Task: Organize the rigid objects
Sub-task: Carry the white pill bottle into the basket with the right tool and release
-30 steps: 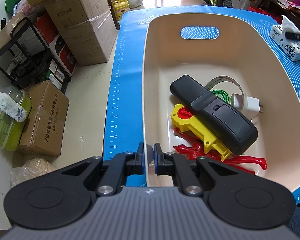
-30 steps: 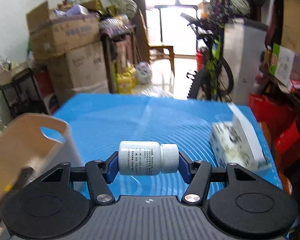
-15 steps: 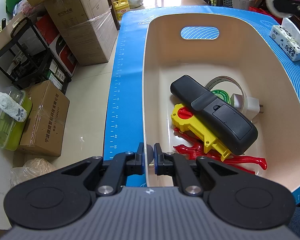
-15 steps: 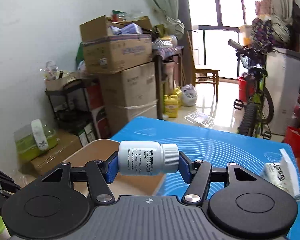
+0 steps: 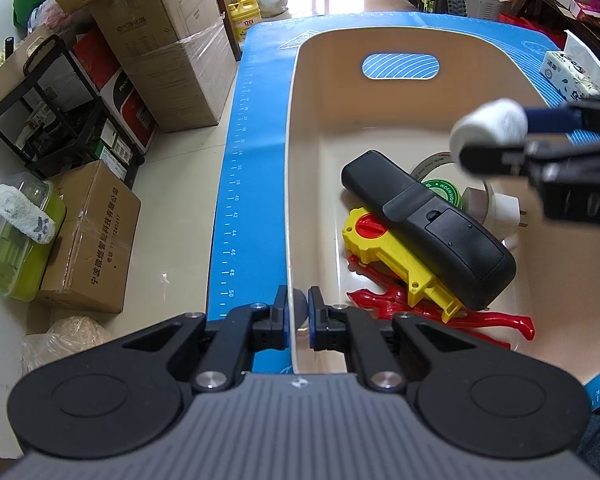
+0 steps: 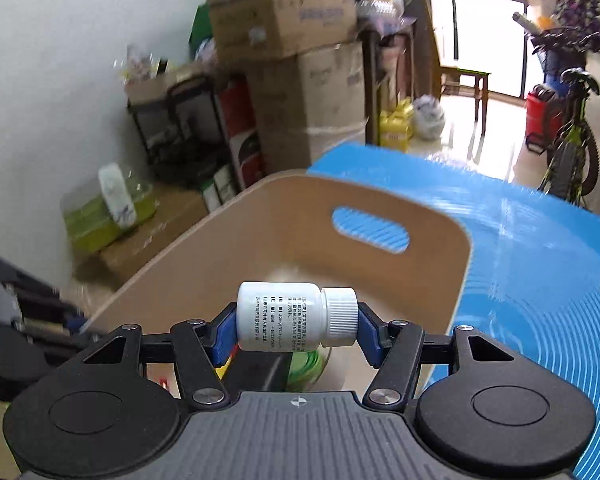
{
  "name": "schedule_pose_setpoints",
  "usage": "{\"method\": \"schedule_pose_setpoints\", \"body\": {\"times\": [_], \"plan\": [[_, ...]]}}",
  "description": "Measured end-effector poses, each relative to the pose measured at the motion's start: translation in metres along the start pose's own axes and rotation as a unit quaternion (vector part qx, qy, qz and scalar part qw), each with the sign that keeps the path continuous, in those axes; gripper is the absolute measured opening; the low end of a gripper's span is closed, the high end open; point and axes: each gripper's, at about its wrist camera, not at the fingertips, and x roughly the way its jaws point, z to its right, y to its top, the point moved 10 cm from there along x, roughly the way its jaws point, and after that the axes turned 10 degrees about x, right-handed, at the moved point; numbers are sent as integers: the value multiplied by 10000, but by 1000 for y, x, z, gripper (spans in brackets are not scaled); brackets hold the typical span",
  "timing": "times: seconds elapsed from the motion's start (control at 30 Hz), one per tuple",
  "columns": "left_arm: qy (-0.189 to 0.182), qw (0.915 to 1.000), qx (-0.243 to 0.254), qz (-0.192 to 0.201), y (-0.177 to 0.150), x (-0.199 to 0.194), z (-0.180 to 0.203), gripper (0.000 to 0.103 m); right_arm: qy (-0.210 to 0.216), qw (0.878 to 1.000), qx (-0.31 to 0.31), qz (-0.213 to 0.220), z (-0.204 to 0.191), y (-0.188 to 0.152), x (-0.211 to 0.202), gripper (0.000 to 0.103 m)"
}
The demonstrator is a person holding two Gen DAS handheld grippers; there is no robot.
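My right gripper [image 6: 298, 330] is shut on a white pill bottle [image 6: 296, 320], held sideways above the beige bin [image 6: 260, 240]. In the left wrist view the bottle [image 5: 488, 126] and the right gripper hover over the bin's right side. My left gripper [image 5: 298, 312] is shut on the bin's near-left rim [image 5: 290, 240]. In the bin lie a black remote [image 5: 428, 224], a yellow and red toy [image 5: 396, 256], a red figure [image 5: 440, 316], a tape roll [image 5: 440, 188] and a white plug [image 5: 500, 212].
The bin stands on a blue mat [image 5: 256, 120] on the table. A tissue pack [image 5: 572, 74] lies at the mat's far right. Cardboard boxes [image 5: 172, 48] and a black rack [image 5: 52, 120] stand on the floor to the left.
My right gripper has carried the bottle left and down, from over the mat to above the bin. The left gripper has stayed on the rim.
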Motion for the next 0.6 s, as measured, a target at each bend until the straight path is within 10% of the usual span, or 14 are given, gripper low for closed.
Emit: {"method": "schedule_pose_setpoints", "body": {"times": [0.33, 0.6], "plan": [[19, 10000, 7, -3, 1, 0, 1, 11, -118, 9984, -309, -457, -4, -24, 12, 64], [100, 9999, -38, -24, -1, -2, 2, 18, 63, 9986, 173, -504, 3, -18, 0, 83]]}}
